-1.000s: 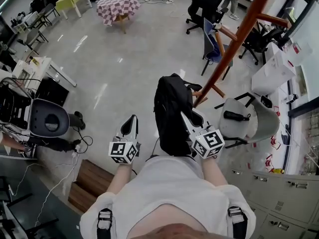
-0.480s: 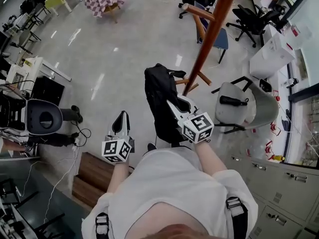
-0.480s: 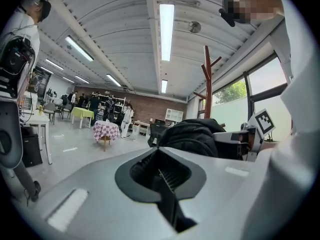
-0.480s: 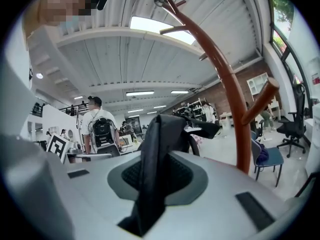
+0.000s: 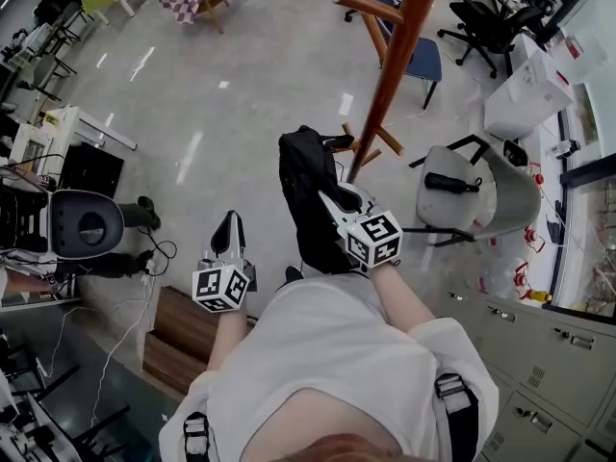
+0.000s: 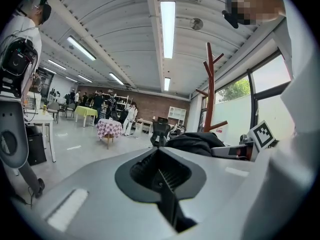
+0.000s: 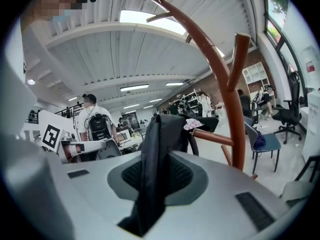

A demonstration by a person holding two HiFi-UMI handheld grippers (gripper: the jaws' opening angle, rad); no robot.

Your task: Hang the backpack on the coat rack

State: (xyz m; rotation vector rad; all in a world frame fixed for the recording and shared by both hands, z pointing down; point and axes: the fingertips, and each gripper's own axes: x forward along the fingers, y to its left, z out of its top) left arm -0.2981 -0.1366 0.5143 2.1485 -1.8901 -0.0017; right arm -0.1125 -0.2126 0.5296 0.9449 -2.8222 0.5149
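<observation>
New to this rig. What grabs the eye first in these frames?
The black backpack held up mid-frame in the head view, its fabric pinched in the right hand-held gripper. Just beyond it, to the upper right, rises the red-brown coat rack; the backpack is not yet on it. The left hand-held gripper sits at lower left, jaws together, holding nothing.

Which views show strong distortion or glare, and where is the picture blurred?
Head view: the wide-angle lens bends the coat rack; lamp glare streaks the floor. Left gripper view: black corners, a very bright ceiling lamp. Right gripper view: the coat rack curves strongly; the near backpack fabric is soft.
</observation>
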